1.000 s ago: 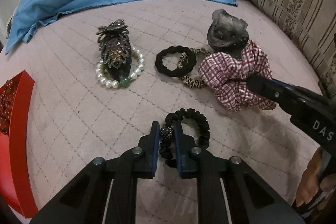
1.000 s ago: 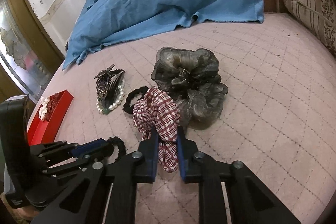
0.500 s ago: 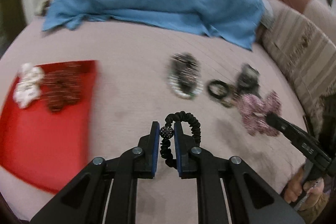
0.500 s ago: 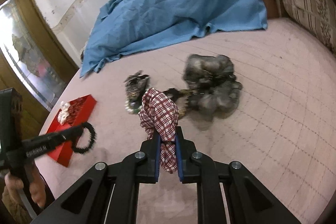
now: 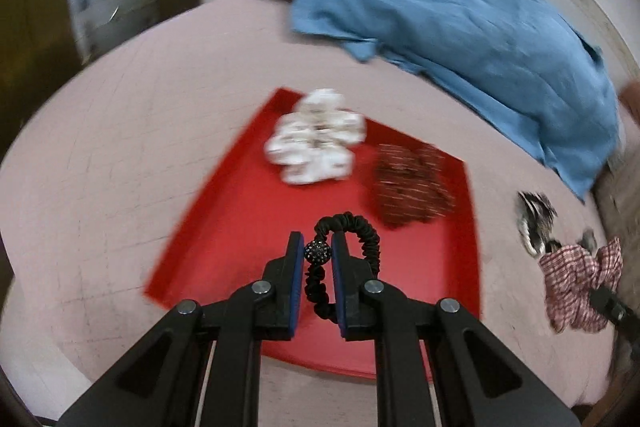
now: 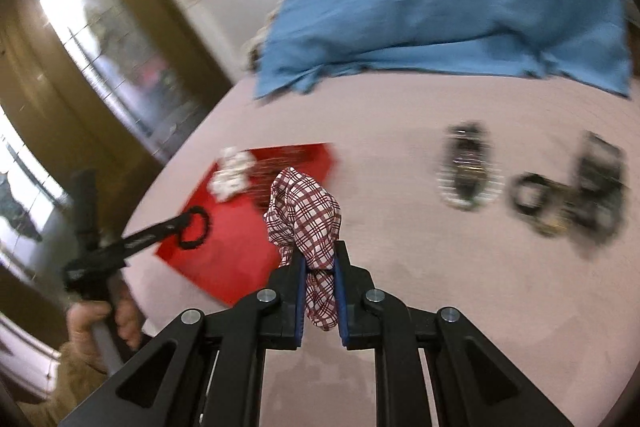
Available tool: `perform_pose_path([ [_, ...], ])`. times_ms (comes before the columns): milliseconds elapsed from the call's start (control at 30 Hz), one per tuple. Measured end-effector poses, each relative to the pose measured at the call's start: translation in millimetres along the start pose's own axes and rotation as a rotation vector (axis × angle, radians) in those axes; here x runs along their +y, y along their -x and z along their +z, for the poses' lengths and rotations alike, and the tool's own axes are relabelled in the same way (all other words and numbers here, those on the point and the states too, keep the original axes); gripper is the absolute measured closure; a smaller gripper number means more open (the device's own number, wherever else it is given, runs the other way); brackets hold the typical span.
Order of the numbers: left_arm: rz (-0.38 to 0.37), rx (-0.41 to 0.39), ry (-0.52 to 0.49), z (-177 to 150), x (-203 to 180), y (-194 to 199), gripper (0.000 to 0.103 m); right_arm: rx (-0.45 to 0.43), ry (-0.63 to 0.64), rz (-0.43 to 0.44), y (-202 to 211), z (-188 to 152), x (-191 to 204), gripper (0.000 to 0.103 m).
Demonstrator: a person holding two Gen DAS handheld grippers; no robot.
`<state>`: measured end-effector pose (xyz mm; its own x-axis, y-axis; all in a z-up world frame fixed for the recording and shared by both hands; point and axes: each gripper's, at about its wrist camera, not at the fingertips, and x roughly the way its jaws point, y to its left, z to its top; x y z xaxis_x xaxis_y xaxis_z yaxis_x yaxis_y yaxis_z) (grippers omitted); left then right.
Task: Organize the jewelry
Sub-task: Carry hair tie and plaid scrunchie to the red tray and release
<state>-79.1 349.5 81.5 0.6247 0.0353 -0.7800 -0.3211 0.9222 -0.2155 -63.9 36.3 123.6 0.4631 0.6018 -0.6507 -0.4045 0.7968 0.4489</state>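
Observation:
My left gripper point(image 5: 317, 247) is shut on a black hair tie with a beaded ball point(image 5: 362, 231), held above the red tray point(image 5: 240, 227). On the tray lie a white scrunchie point(image 5: 316, 141) and a dark red striped scrunchie point(image 5: 412, 183). My right gripper point(image 6: 320, 267) is shut on a red plaid scrunchie point(image 6: 308, 211), off the bed, to the right of the red tray point(image 6: 224, 251). The right wrist view also shows the left gripper point(image 6: 176, 227) with the black hair tie point(image 6: 196, 233) over the tray. The plaid scrunchie point(image 5: 576, 283) appears at the right of the left wrist view.
On the pink quilted bed point(image 6: 440, 287) remain a clip with pearl bracelet point(image 6: 466, 167), a black ring hair tie point(image 6: 530, 195) and a grey scrunchie point(image 6: 600, 167), all blurred. A blue cloth point(image 6: 460, 7) covers the far side. A door point(image 6: 100, 47) and a hand point(image 6: 100, 319) are at left.
Both grippers have swung left and up with their scrunchies. The left one has come from the loose items to above the red tray. The right one lifted the plaid scrunchie off the bed.

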Motion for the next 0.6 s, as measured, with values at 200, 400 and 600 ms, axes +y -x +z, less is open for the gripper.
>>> perform_pose_path([
  [200,0.064,0.004,0.051,-2,35,-7,0.09,0.124,0.004,0.082,-74,6,54,0.089],
  [400,0.064,0.007,0.082,-3,54,-13,0.09,0.253,-0.057,0.12,-145,-8,76,0.089],
  [600,0.005,0.01,0.115,-3,62,-14,0.09,0.316,-0.044,0.118,-180,-20,97,0.089],
])
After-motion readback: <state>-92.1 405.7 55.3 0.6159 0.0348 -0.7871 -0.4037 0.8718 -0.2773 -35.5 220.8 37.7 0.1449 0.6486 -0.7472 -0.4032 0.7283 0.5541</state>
